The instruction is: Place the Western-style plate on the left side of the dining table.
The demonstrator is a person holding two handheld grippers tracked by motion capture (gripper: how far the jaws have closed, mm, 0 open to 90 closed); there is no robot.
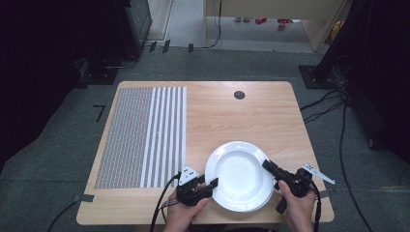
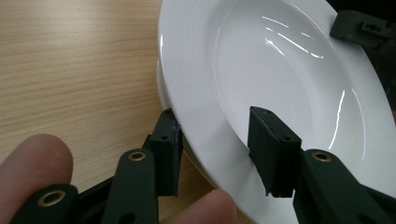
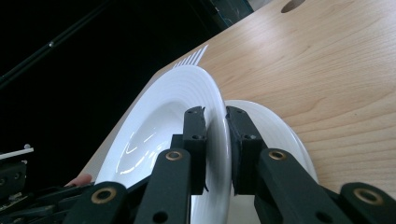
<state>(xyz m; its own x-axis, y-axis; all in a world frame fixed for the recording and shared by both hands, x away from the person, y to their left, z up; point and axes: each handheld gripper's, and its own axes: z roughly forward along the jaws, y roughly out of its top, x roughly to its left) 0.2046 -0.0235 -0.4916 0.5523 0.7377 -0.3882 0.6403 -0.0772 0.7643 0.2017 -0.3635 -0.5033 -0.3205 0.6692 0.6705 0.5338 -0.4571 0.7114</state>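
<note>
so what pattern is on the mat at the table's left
Grey-and-white stripes: fine ones on the mat's left part, broader white bars on its right. Clearest in the high view.

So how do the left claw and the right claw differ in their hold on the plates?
The right claw is shut on the top plate's rim, one pad on each face; the left claw straddles the rim with a visible gap at its inner pad, so it is open. The right claw sits at the plate's right edge, the left claw at its left edge. Both are black and hand-held.
</note>
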